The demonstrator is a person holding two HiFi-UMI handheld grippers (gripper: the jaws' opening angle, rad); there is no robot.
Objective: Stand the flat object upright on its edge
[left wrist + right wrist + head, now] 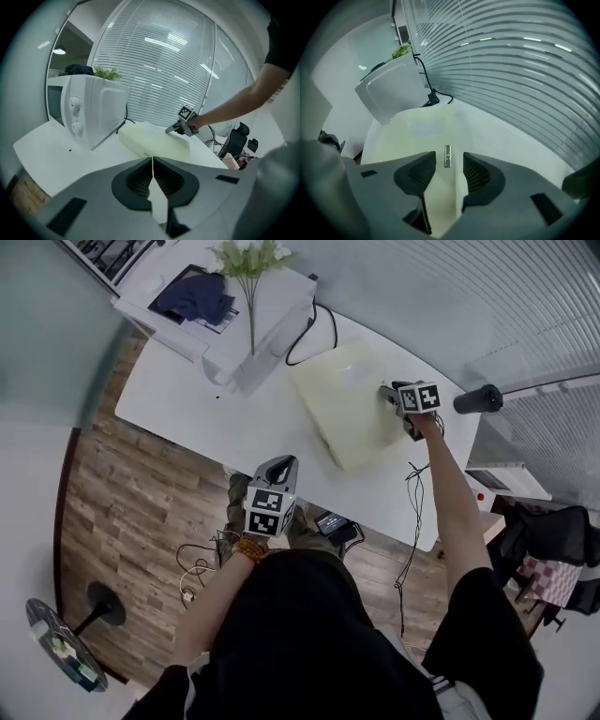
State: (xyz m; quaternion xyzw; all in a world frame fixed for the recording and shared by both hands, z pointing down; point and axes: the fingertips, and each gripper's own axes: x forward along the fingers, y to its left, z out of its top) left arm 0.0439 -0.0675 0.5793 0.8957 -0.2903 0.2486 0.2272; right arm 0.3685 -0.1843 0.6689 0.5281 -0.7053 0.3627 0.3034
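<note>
Pale slab (342, 404) flat; right hand-held gripper (389, 393) perhaps touching edge.

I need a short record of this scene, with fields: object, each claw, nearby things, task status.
object: pale flat pad, lying flat on the white table
left claw: shut, empty, away from the pad
right claw: open, pad's edge between its jaws, not gripped
nearby: microwave beside the pad
task status: pad not yet upright

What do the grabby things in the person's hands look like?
The left tool and right tool are grey, each with a cube of black-and-white square markers and dark ribbed pads. The person wears a black short-sleeved top and a brownish bracelet.
</note>
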